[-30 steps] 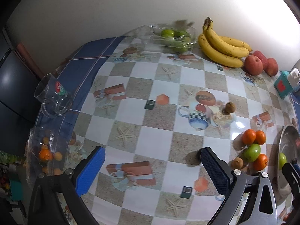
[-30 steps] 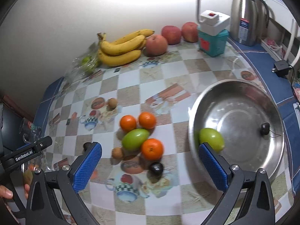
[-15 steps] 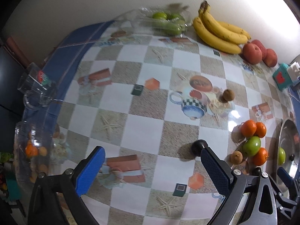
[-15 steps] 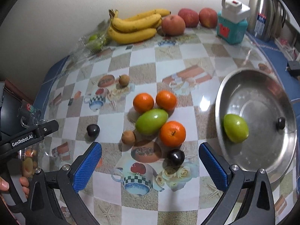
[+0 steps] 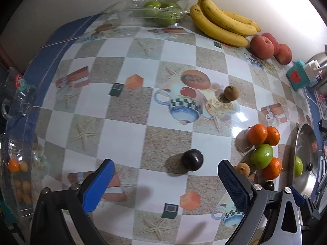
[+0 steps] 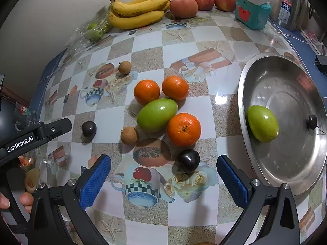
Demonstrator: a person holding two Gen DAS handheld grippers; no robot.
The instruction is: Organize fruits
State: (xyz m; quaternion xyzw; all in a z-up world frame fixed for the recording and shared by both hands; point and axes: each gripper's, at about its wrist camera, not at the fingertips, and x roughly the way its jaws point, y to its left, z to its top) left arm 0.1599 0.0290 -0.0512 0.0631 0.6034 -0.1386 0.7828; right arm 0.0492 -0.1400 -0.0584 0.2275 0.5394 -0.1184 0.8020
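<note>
A steel bowl (image 6: 286,159) at the right holds one green fruit (image 6: 262,123) and a small dark one (image 6: 312,120). Left of it lie three oranges (image 6: 184,129), a green fruit (image 6: 157,114), two brown longans (image 6: 129,135) and two dark plums (image 6: 188,160) (image 6: 89,128). My right gripper (image 6: 163,175) is open and empty, just in front of the nearer plum. My left gripper (image 5: 165,180) is open and empty, just in front of the other plum (image 5: 192,160). The fruit pile (image 5: 262,156) and bowl (image 5: 306,155) show at its right.
Bananas (image 6: 139,10), red apples (image 6: 184,7) and a clear bag of green fruit (image 5: 161,12) line the back wall. A teal box (image 6: 252,14) and steel kettle (image 6: 288,6) stand back right. Glass jars (image 5: 18,163) stand at the left table edge.
Both grippers have moved lower and closer to the table. The dark plum came out from behind my left finger into the gap. The right view swung left toward the fruit pile.
</note>
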